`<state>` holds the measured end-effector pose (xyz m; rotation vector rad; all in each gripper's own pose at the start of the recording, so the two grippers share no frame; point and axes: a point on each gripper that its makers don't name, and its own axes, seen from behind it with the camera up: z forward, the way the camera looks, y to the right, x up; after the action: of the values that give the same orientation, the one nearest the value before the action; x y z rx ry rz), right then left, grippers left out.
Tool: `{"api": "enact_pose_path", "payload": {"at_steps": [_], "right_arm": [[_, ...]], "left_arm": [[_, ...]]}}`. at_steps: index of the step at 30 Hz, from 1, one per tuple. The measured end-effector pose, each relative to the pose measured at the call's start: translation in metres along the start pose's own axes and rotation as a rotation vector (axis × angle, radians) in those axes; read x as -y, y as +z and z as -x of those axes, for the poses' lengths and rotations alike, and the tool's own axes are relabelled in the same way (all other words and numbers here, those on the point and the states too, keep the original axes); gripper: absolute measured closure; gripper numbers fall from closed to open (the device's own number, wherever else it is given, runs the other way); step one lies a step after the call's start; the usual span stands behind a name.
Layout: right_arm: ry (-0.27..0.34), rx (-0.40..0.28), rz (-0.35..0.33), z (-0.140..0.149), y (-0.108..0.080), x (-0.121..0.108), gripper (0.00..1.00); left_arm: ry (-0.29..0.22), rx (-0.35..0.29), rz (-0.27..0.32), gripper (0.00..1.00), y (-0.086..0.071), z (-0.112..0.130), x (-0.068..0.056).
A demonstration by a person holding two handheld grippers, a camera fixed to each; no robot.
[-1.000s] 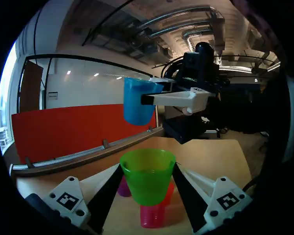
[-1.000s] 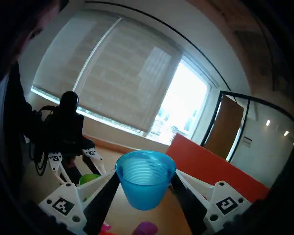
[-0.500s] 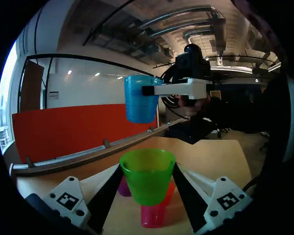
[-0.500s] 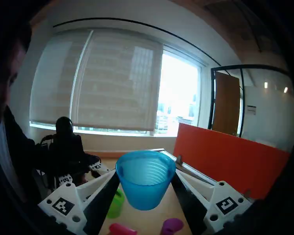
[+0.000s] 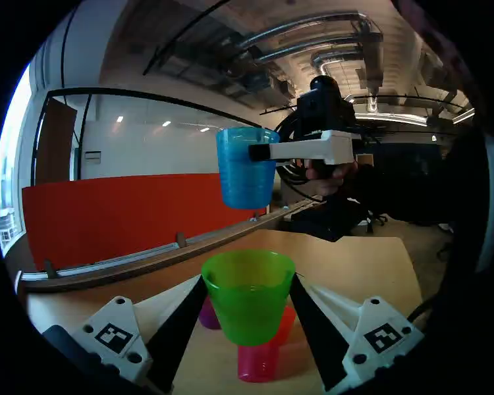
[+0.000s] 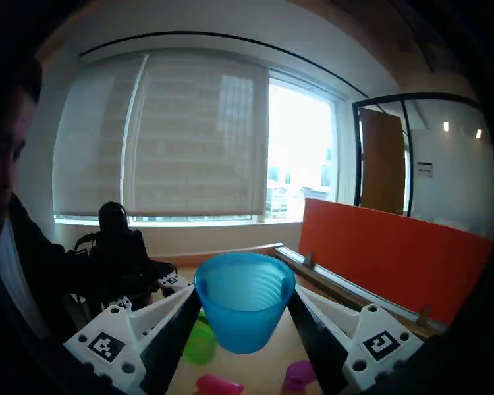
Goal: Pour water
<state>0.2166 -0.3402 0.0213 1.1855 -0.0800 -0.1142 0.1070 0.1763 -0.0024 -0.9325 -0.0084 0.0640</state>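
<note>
My left gripper (image 5: pixel 248 304) is shut on a green cup (image 5: pixel 248 303), held upright above the wooden table (image 5: pixel 352 263); some liquid seems to lie in it. My right gripper (image 6: pixel 244 309) is shut on a blue cup (image 6: pixel 244 306), also upright. In the left gripper view that blue cup (image 5: pixel 246 166) hangs high above the green one, held by the right gripper (image 5: pixel 263 153) with a hand behind it. In the right gripper view the green cup (image 6: pixel 201 342) and the left gripper (image 6: pixel 148 296) sit lower left.
Under the green cup stand a pink cup (image 5: pixel 259 362), a purple cup (image 5: pixel 209 316) and a red cup (image 5: pixel 285 324). A pink cup (image 6: pixel 219 384) and purple cup (image 6: pixel 301 376) show in the right gripper view. An orange partition (image 5: pixel 128 210) with a rail borders the table. A person (image 6: pixel 23 263) is at left.
The blue cup has swung from tilted to level and drifted slightly right in the left gripper view. The right gripper view has turned level. The green cup has stayed put.
</note>
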Motion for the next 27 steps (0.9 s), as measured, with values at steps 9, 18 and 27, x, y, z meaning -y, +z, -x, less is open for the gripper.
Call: {"api": "enact_pose_path", "payload": {"at_steps": [9, 18, 27], "right_arm": [[0.051, 0.000, -0.028, 0.003, -0.002, 0.008, 0.11], [0.056, 0.019, -0.020, 0.016, -0.010, 0.005, 0.11], [0.057, 0.045, -0.012, 0.031, -0.019, 0.006, 0.11]], "left_arm": [[-0.035, 0.011, 0.009, 0.14, -0.001, 0.002, -0.002], [-0.059, 0.049, 0.009, 0.14, -0.007, 0.013, 0.000], [-0.059, 0.094, 0.017, 0.14, -0.010, 0.025, 0.000]]}}
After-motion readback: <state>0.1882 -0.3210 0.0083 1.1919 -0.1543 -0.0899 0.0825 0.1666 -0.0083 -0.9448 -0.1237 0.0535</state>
